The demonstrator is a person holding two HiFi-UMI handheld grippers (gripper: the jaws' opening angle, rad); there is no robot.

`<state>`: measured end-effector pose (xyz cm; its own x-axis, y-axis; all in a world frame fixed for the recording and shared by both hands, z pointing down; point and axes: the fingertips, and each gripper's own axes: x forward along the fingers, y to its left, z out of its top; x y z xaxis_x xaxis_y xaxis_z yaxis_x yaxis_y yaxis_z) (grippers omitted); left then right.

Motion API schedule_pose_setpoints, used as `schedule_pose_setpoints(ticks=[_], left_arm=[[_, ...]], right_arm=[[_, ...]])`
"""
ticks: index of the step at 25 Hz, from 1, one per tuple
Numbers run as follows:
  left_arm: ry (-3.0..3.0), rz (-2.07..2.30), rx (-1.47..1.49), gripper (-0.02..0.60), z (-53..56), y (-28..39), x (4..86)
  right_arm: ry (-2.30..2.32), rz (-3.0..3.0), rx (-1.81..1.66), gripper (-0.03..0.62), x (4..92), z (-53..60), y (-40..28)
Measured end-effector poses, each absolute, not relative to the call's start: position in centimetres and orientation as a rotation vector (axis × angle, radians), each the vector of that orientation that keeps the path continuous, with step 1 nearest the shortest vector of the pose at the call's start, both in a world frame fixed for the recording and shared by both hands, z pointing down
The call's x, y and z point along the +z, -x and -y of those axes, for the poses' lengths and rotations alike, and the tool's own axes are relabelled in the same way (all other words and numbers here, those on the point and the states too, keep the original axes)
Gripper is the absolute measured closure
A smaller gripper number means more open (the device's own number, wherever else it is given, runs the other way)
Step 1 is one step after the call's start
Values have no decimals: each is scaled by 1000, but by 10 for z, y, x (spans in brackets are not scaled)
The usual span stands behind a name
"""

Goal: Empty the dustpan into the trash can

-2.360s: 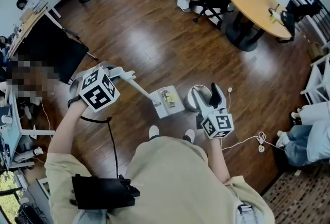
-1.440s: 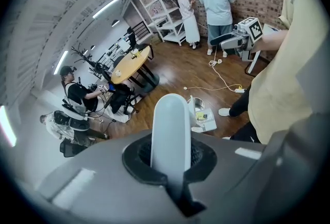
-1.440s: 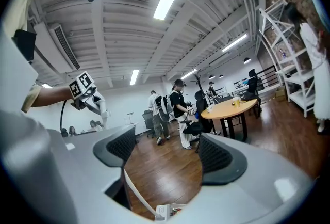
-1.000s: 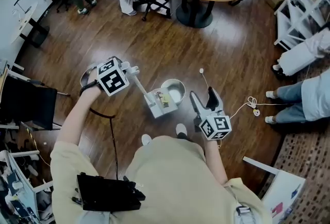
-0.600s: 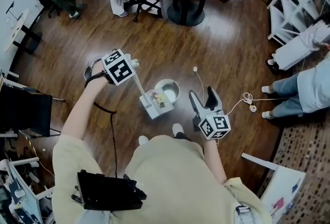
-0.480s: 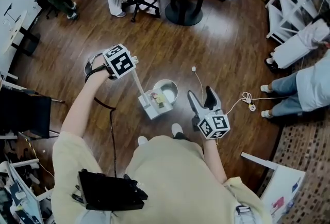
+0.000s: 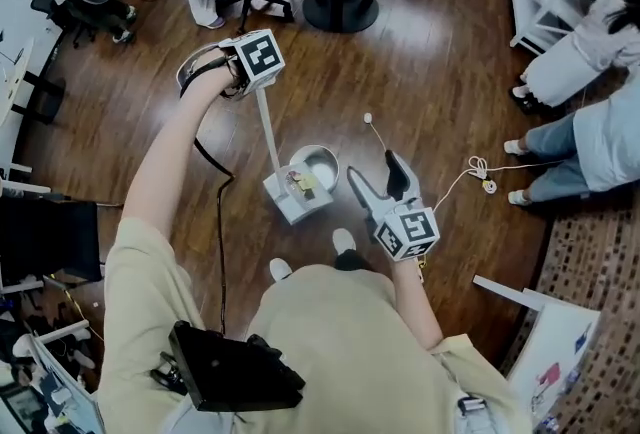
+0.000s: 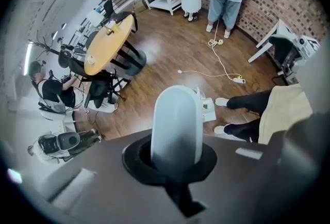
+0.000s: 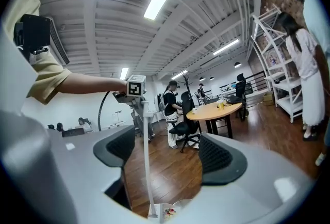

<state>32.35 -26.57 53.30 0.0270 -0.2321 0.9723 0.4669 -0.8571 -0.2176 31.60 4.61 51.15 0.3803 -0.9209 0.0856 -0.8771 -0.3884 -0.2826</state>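
Head view: the left arm is stretched forward. The left gripper point(image 7: 252, 74) points steeply down, its jaws clenched on the top of the handle point(image 7: 270, 137). The dustpan point(image 7: 292, 194) hangs far below the jaws, beside the trash can point(image 7: 322, 160). The right gripper point(image 7: 376, 178) is held level.
Left gripper view: the handle tip fills the jaws.
Right gripper view: the jaws are released and empty, with the handle well beyond them.

shirt point(image 7: 330, 342): beige, short-sleeved | shoes point(image 7: 343, 240): white | pack point(image 7: 235, 374): black | left tongs point(image 7: 256, 82), right tongs point(image 7: 378, 180): grey
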Motion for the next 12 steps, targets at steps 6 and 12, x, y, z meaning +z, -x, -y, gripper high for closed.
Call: schedule_pose_setpoints(ticks=[6, 12], left_arm=[[1780, 206, -2042, 577, 281, -383, 549], [1751, 127, -2076, 577, 304, -436, 563]], right_arm=[[2476, -1528, -397, 215, 533, -71, -345], [2502, -1498, -394, 215, 538, -82, -375]])
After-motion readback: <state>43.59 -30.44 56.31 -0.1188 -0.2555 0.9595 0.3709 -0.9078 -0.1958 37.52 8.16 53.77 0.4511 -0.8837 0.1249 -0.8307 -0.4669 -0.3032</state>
